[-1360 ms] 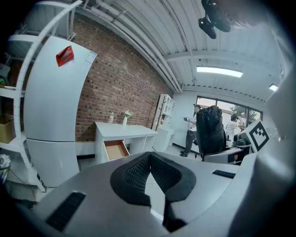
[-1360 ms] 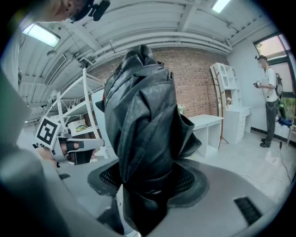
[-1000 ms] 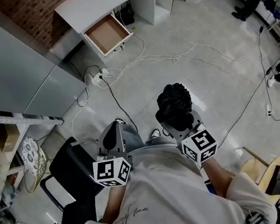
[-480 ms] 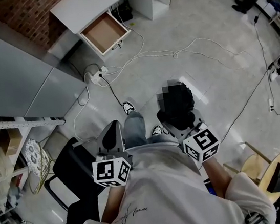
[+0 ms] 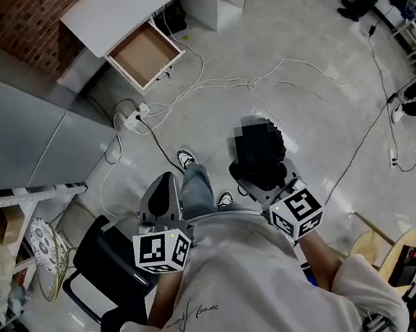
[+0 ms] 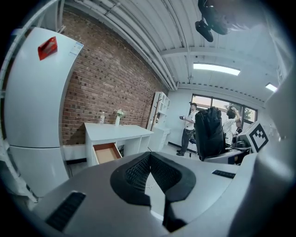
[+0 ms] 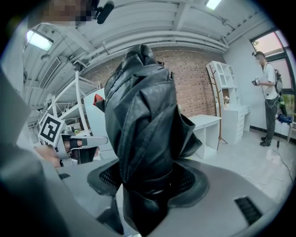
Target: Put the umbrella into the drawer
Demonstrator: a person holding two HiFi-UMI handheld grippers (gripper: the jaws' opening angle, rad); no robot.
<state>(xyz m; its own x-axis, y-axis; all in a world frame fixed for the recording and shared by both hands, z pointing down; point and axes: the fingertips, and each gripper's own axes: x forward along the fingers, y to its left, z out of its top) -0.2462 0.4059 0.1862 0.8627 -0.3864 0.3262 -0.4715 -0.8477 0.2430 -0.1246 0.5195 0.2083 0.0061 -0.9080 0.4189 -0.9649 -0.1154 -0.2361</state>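
Holding the folded black umbrella [image 7: 138, 120] upright, our right hand-held gripper [image 5: 266, 184] pinches its lower end. Our left hand-held gripper [image 6: 149, 159] has its jaws pressed together on nothing. Both are well apart from the open drawer [image 5: 145, 55], which juts from under the white worktop [image 5: 124, 4].

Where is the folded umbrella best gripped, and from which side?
Probably at the narrow waist of the umbrella, coming from its lower end, as the right tool holds it now. The strap cinches the fabric tight there, while the loose folds above bulge and could slip.
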